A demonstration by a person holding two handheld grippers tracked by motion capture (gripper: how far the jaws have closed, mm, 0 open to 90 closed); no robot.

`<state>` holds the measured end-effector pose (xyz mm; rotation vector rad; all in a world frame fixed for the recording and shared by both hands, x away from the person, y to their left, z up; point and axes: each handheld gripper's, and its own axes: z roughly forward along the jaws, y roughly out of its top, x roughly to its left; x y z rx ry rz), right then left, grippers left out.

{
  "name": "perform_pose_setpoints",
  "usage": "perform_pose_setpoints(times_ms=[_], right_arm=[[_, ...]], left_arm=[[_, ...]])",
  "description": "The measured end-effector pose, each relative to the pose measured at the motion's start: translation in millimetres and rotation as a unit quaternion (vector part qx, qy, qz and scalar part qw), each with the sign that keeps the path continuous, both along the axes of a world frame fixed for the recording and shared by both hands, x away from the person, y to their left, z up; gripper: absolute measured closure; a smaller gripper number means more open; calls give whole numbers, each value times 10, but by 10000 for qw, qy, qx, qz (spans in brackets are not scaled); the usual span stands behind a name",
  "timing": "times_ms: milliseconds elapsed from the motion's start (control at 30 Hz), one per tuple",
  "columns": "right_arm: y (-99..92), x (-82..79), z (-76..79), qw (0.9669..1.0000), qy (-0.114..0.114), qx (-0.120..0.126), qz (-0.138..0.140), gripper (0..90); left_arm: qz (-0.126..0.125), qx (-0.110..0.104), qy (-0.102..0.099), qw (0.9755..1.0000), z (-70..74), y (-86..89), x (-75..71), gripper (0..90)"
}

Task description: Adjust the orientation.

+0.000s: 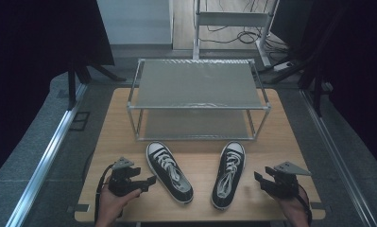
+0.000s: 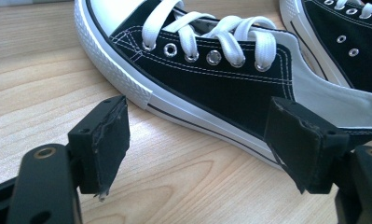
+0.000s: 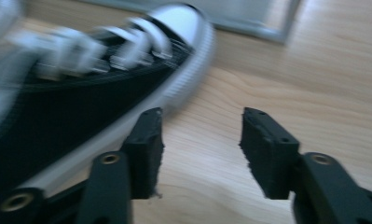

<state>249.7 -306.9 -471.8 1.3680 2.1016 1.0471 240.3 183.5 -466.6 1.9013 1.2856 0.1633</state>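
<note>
Two black canvas sneakers with white toe caps and white laces lie on the wooden table, toes pointing away from me. The left shoe [image 1: 169, 171] slants toward the front right; the right shoe [image 1: 228, 174] lies nearly straight. My left gripper [image 1: 150, 181] rests just left of the left shoe [image 2: 207, 74], open, its pads [image 2: 110, 140] apart over bare wood beside the sole. My right gripper [image 1: 258, 177] sits right of the right shoe [image 3: 72, 98], open, nothing between its pads [image 3: 267, 149]; that view is blurred.
A two-tier metal-framed rack [image 1: 198, 97] with grey shelves stands at the back of the table [image 1: 124, 118]. Metal rails run along both sides of the table, and cables lie on the floor beyond the rack.
</note>
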Motion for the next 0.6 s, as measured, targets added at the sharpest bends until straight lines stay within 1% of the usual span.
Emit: perform_pose_setpoints(times_ms=[67, 100, 133, 167, 200, 233, 267, 300, 333, 367, 400, 433, 467, 500, 533, 600], right_arm=[[82, -55, 88, 9997, -44, 128, 214, 556], [135, -86, 132, 9994, -90, 152, 296, 599], [180, -110, 165, 9991, -108, 174, 376, 616], [349, -185, 259, 9971, -155, 205, 715, 703], [393, -201, 277, 9965, -150, 217, 796, 728], [506, -237, 320, 9947, -128, 218, 1001, 761], [506, -237, 320, 9947, -128, 218, 1001, 761], [709, -283, 368, 9915, -69, 148, 1293, 819], [815, -300, 383, 9897, -31, 91, 1429, 836], [815, -300, 383, 9897, -31, 91, 1429, 836], [1018, -317, 390, 9862, 24, -2, 1658, 872], [1018, -317, 390, 9862, 24, -2, 1658, 872], [1115, -315, 383, 9846, 68, -42, 1744, 885], [1284, -295, 342, 9821, 169, -152, 1872, 896], [1284, -295, 342, 9821, 169, -152, 1872, 896], [1417, -267, 290, 9803, 218, -263, 1944, 897]], left_arm=[[-6, -18, -16, 10000, 17, 7, -4, 227], [15, -35, -19, 10000, 24, 8, -8, 228], [12, -45, -33, 10000, 33, 13, -12, 228], [2, -52, -36, 10000, 40, 17, -16, 227], [1, -53, -35, 10000, 42, 18, -16, 227], [27, -50, -12, 10000, 48, 19, -17, 227], [27, -50, -12, 10000, 48, 19, -17, 228], [38, -55, 6, 10000, 49, 17, -19, 228], [24, -46, 1, 10000, 51, 18, -20, 228], [27, -53, 2, 10000, 54, 16, -25, 228], [26, -57, 1, 10000, 60, 15, -29, 228], [23, -52, -5, 10000, 69, 16, -33, 228], [19, -78, -15, 10000, 74, 19, -35, 228], [17, -77, -17, 10000, 81, 21, -39, 228], [15, -82, -22, 10000, 84, 23, -40, 228], [20, -96, -24, 9999, 85, 28, -38, 228]])
